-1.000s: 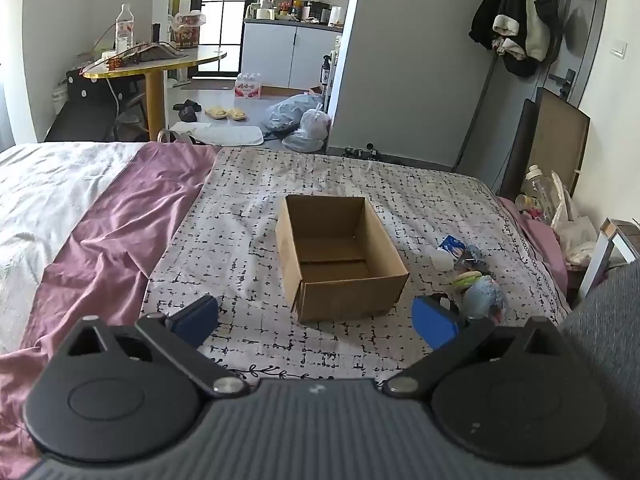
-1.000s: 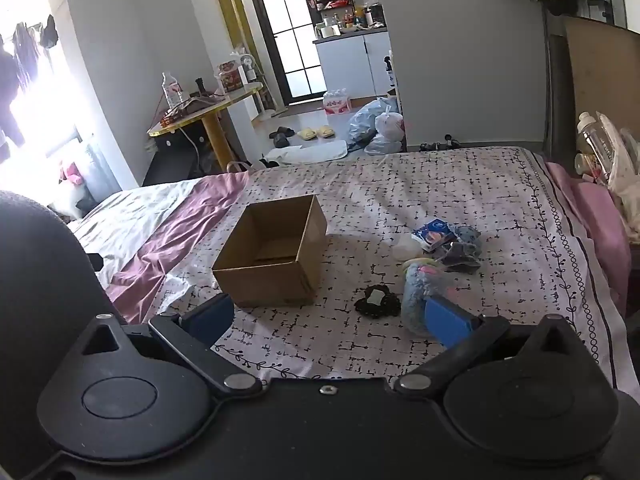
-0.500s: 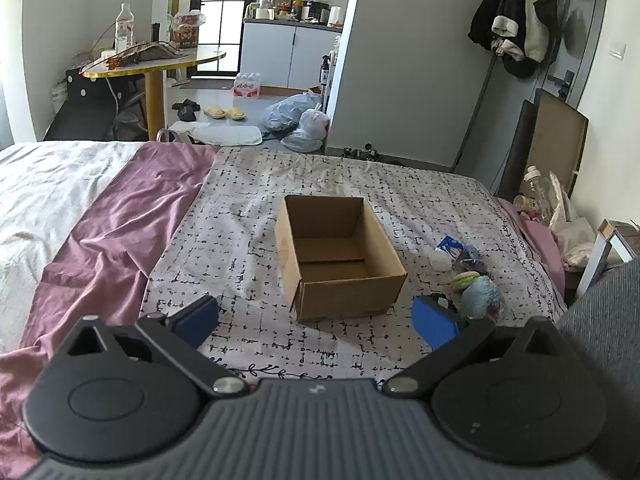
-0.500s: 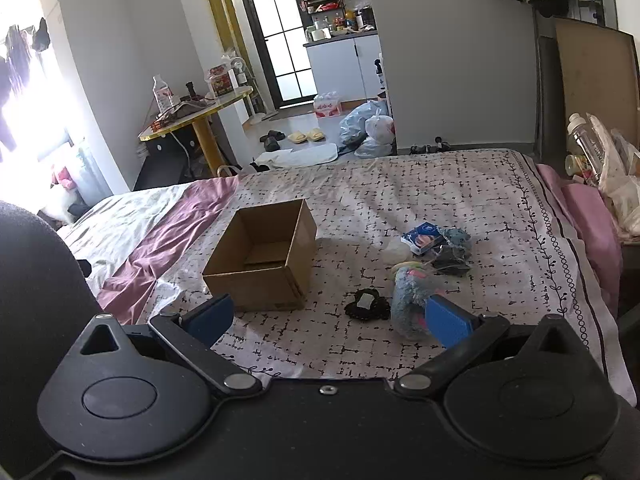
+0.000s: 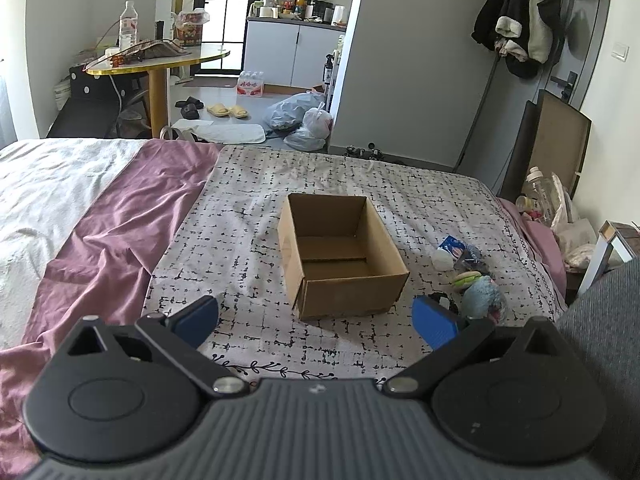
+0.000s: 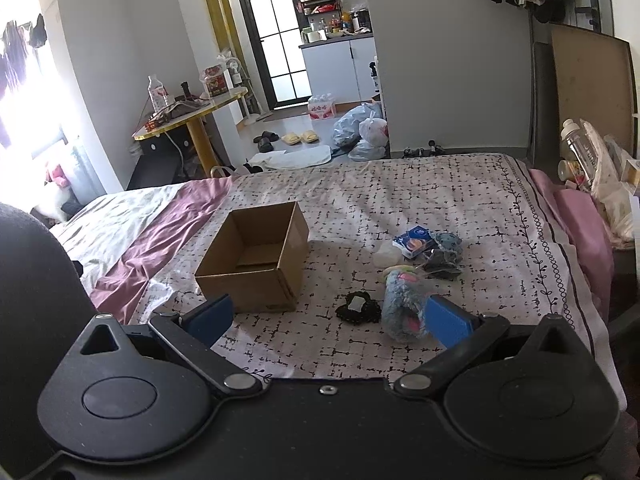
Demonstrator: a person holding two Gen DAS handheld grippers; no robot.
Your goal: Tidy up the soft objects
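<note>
Over the last second the right gripper (image 6: pixel 328 320) has been brought nearer the blue plush toy (image 6: pixel 402 306) lying right of the empty cardboard box (image 6: pixel 256 260) on the bed (image 6: pixel 500 240); both grippers' jaws are spread wide, nothing held, so a first pickup is likely being prepared.

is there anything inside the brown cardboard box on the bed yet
No, the brown cardboard box shows only its bare bottom flaps, and the fluffy blue plush toy lies outside it on the bedspread.
</note>
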